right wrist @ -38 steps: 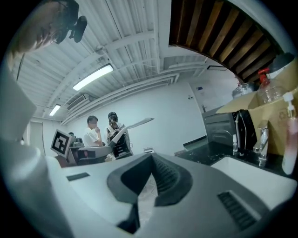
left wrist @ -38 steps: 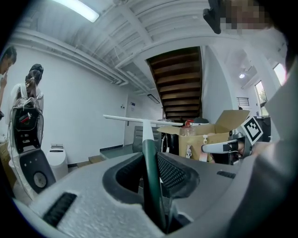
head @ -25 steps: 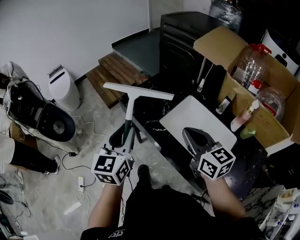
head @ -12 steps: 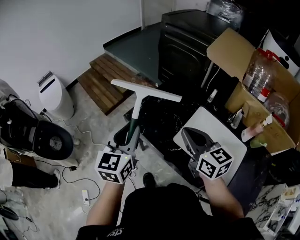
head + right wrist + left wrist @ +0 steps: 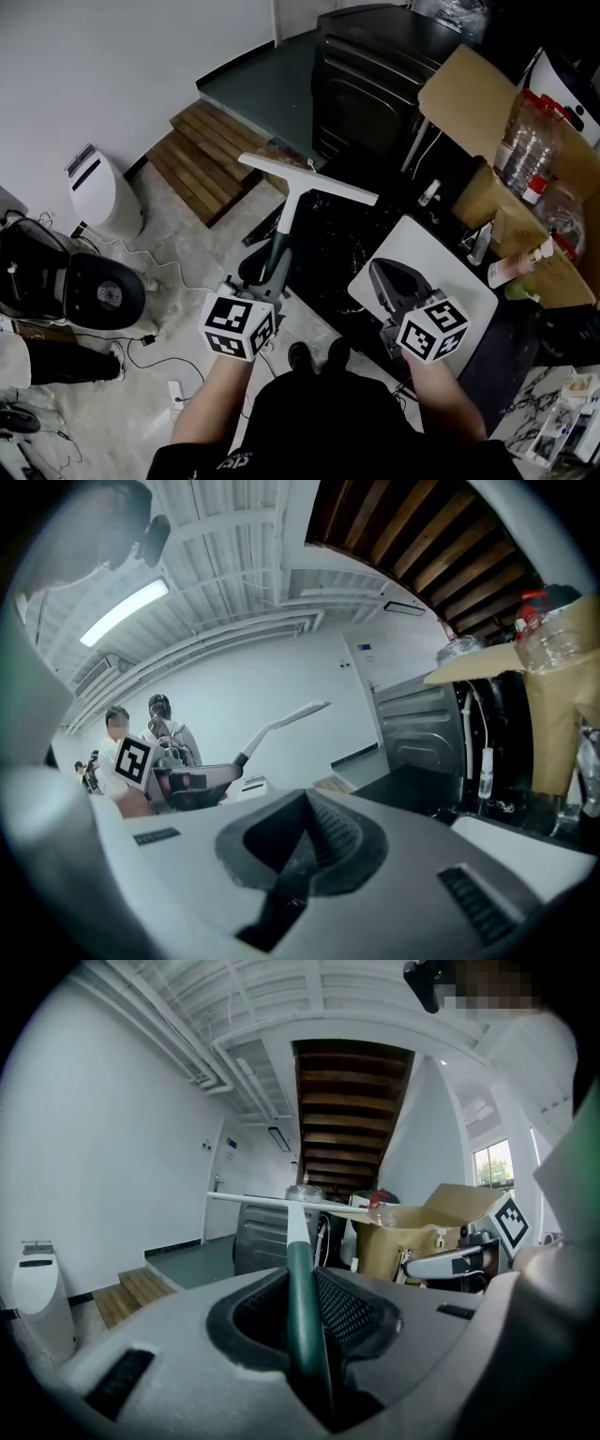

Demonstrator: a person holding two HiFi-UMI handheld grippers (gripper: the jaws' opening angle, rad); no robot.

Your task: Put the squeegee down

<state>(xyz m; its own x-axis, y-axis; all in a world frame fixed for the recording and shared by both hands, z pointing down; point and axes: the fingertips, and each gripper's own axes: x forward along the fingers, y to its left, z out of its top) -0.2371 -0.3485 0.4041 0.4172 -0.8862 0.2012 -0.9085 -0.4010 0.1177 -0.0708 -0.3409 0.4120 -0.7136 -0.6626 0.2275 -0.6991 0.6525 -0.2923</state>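
The left gripper (image 5: pixel 265 274) is clamped on the dark green handle of the squeegee (image 5: pixel 292 208); its own view shows the two ribbed pads pressed against the handle from both sides. The squeegee is in the air, on no surface. From the grip its handle runs up and away into a white neck and ends in a long white blade. In the head view this blade shows across the left edge of the black table (image 5: pixel 337 239), with one end over the stone floor (image 5: pixel 178 253); how high above them it is cannot be told.

The right gripper (image 5: pixel 392 279) is closed, its pads meeting with nothing between them. It hangs above a white board (image 5: pixel 459 281) that lies near the table's front edge.

Along the table's right edge stands an open cardboard box (image 5: pixel 469 89) holding clear plastic bottles (image 5: pixel 525 141). At the far edge is a black cabinet (image 5: pixel 375 66). On the floor to the left lie wooden steps (image 5: pixel 202 155), a small white appliance (image 5: pixel 94 192) by the wall, and loose cables (image 5: pixel 150 337).
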